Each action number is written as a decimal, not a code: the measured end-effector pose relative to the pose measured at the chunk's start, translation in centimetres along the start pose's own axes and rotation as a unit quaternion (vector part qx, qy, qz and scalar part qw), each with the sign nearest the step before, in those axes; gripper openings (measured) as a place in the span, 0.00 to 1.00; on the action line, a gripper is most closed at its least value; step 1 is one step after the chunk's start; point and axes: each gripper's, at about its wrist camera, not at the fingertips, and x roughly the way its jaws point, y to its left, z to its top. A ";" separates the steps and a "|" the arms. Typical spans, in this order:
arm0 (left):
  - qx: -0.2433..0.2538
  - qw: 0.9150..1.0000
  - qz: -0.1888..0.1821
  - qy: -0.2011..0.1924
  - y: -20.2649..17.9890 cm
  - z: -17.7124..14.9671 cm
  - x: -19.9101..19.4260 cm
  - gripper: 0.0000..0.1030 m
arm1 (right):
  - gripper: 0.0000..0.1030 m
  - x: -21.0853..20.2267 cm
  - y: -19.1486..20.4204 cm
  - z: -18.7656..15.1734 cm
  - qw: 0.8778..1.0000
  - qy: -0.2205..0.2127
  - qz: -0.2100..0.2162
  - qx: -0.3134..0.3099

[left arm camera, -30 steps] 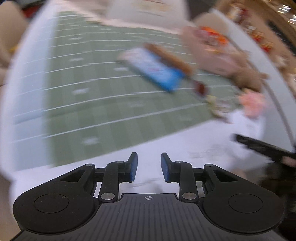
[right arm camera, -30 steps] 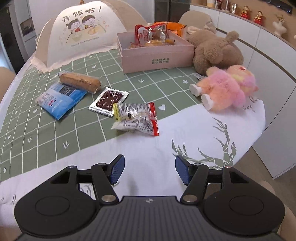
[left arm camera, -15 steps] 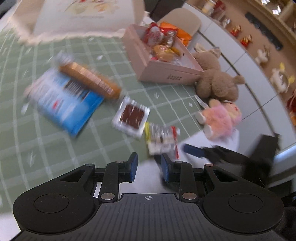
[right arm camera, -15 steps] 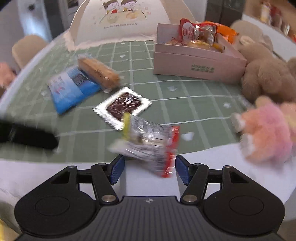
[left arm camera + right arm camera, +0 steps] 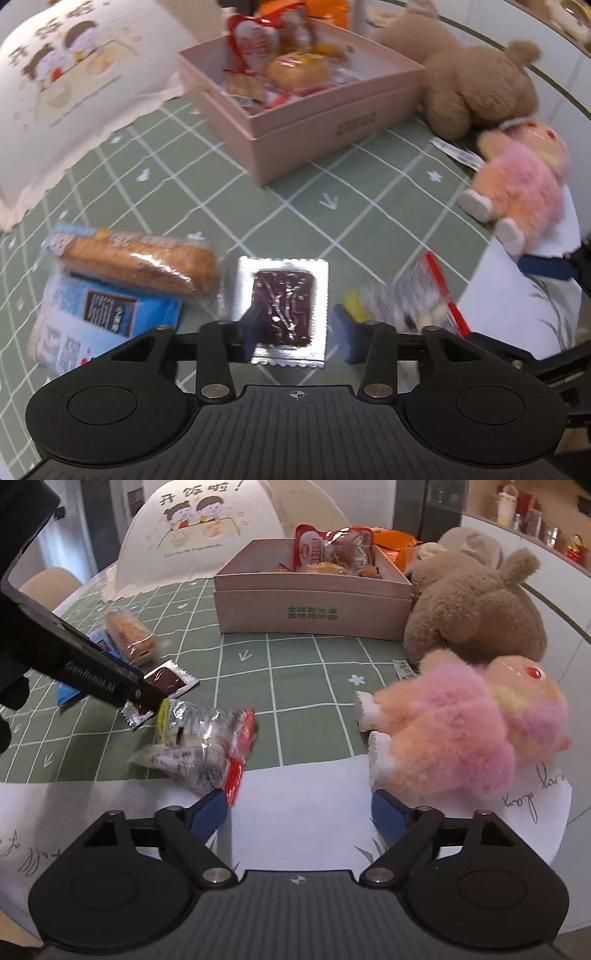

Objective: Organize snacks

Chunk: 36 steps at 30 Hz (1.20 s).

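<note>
A silver packet with a dark brown square (image 5: 284, 306) lies on the green checked cloth, between the fingers of my open left gripper (image 5: 297, 334). It also shows in the right wrist view (image 5: 164, 686), partly hidden by the left gripper's arm (image 5: 99, 681). A wrapped bread roll (image 5: 136, 260) lies on a blue packet (image 5: 96, 321) to its left. A clear packet with red ends (image 5: 413, 299) (image 5: 201, 749) lies to its right, just ahead of my open, empty right gripper (image 5: 299, 814). A pink box (image 5: 299, 99) (image 5: 314, 590) holds several snacks.
A brown teddy bear (image 5: 476, 609) and a pink plush toy (image 5: 469, 731) lie right of the box. A domed food cover with cartoon children (image 5: 199, 535) stands at the back left. The table's white front edge (image 5: 295, 834) runs under my right gripper.
My left gripper has swung in over the snacks and opened wider around the brown-square packet. My right gripper has moved right and closer, the clear packet now at its left finger.
</note>
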 end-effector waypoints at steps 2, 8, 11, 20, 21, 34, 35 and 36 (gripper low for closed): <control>-0.005 1.000 -0.004 -0.001 0.5 0.0 -0.1 0.48 | 1.00 0.4 0.3 0.1 1.000 0.006 -0.010 0.010; -0.014 1.000 0.003 0.000 2.6 0.3 0.8 0.51 | 1.00 0.4 0.5 0.5 0.999 0.027 -0.019 0.020; 0.002 1.000 -0.014 -0.011 2.6 0.7 1.0 0.48 | 0.86 -0.4 0.9 1.0 0.998 0.046 -0.020 0.047; -0.009 0.998 -0.060 0.002 4.5 -4.3 -1.9 0.42 | 0.58 -0.2 5.4 3.3 0.998 0.045 -0.031 0.033; -0.014 0.998 -0.059 0.004 4.8 -5.2 -2.4 0.42 | 0.54 0.3 5.7 3.5 0.998 0.053 -0.018 0.042; -0.065 0.995 -0.067 -0.015 5.5 -8.5 -3.8 0.42 | 0.72 1.8 8.3 7.8 0.998 0.041 0.016 -0.040; -0.068 0.995 -0.066 -0.016 5.4 -8.5 -3.8 0.42 | 0.72 2.8 7.9 8.0 0.998 0.054 0.022 -0.027; -0.069 0.995 -0.064 -0.015 5.3 -8.5 -3.8 0.42 | 0.72 3.9 7.7 8.2 0.997 0.068 0.023 -0.015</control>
